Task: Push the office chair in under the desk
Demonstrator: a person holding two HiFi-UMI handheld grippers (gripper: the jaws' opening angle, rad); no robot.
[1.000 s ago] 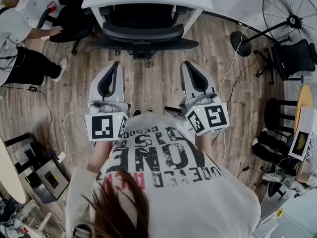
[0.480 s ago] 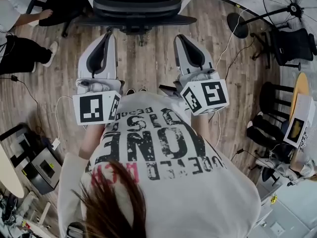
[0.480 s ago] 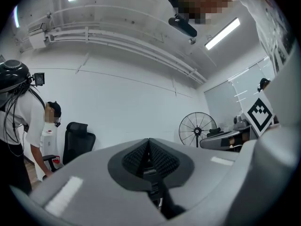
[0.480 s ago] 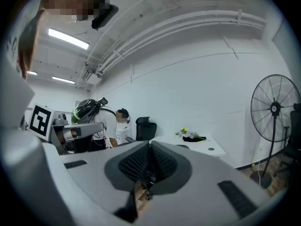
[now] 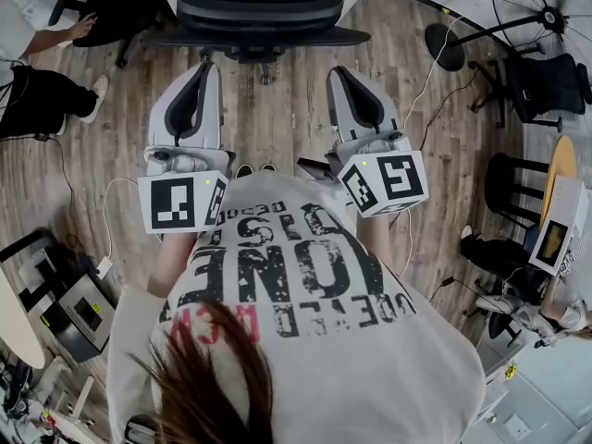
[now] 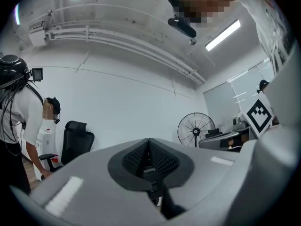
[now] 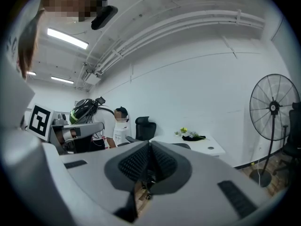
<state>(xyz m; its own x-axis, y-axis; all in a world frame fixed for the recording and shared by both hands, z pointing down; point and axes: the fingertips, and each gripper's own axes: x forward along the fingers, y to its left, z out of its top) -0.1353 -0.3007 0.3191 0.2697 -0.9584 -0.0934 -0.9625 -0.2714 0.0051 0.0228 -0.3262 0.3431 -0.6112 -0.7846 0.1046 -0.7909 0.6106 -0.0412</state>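
- Brown wood-plank floor (image 5: 277, 128) fills the head view, with a black pedestal fan (image 5: 546, 12) at the upper right of the frame and another person (image 5: 23, 72) bending at the upper left.
- At the top centre of the frame stands the black office chair (image 5: 259, 12). Its curved backrest faces the camera, and its front reaches in between the white legs of the counter.
- The white counter (image 7: 214, 149) shows best in the right gripper view, a little right of centre. Small dark and green items lie on its top.
- The left hand-held gripper (image 5: 204, 67) points up the frame toward the chair. Its jaws are pressed together with nothing between them, and its tip is near the chair's base but apart from it.
- The right hand-held gripper (image 5: 339, 70) lies parallel to it, right of centre. It is likewise closed and empty, and it does not touch the chair.
- As a judgement, the push looks largely or wholly done: the seat appears tucked beneath the counter, and only the backrest and the rear of the base show on the near side.
- What may remain is a final nudge to square the chair. How deep the seat sits cannot be told, as the frame's top edge cuts it off.
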